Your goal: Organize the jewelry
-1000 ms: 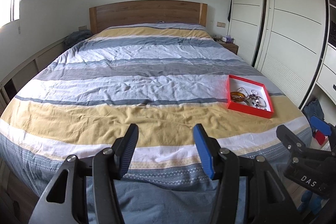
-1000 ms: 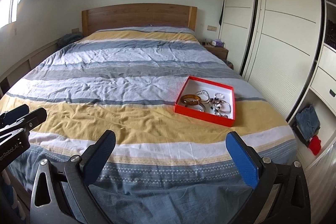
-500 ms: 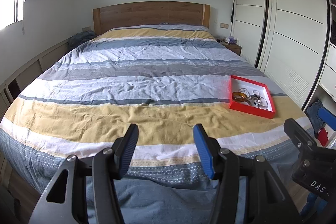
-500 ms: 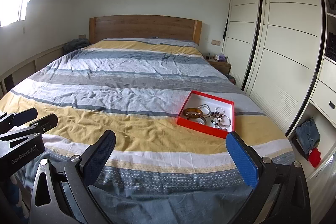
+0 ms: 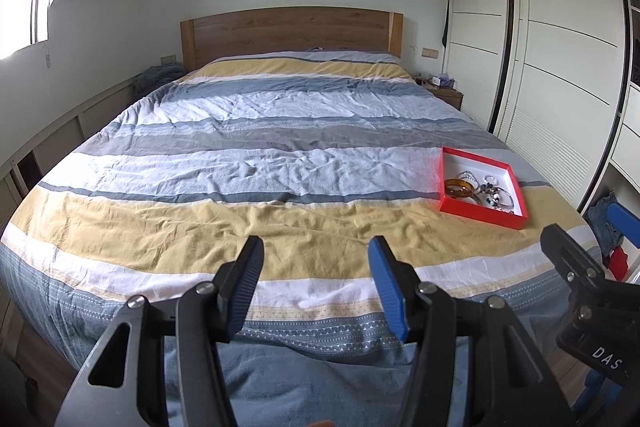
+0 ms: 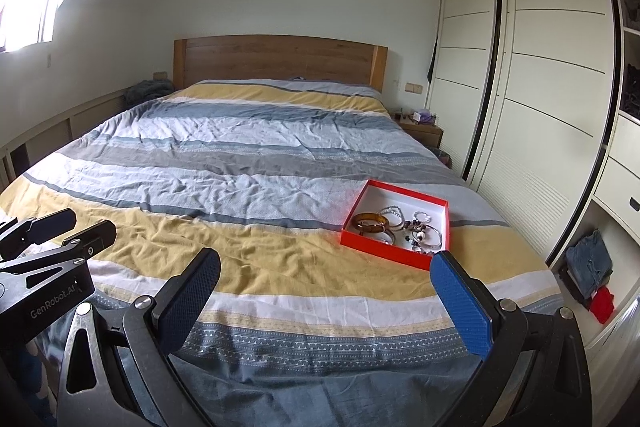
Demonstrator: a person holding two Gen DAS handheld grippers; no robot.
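A red shallow box [image 5: 478,212] with a white inside lies on the bed's right side, also in the right wrist view [image 6: 384,250]. It holds an amber bangle [image 6: 370,221], silver bracelets [image 6: 428,235] and beaded pieces. My left gripper [image 5: 316,267] is open and empty, held over the foot of the bed, left of the box. My right gripper [image 6: 324,287] is wide open and empty, just short of the box.
The bed [image 5: 256,163] has a striped blue, grey and yellow cover and a wooden headboard [image 5: 288,27]. White wardrobe doors [image 6: 532,87] stand at the right. A bedside table [image 6: 422,131] is beyond. Clothes [image 6: 592,263] lie in a low shelf.
Both cameras have tilted up and drawn back a little, so the bed sits lower in view. The jaws keep the same opening.
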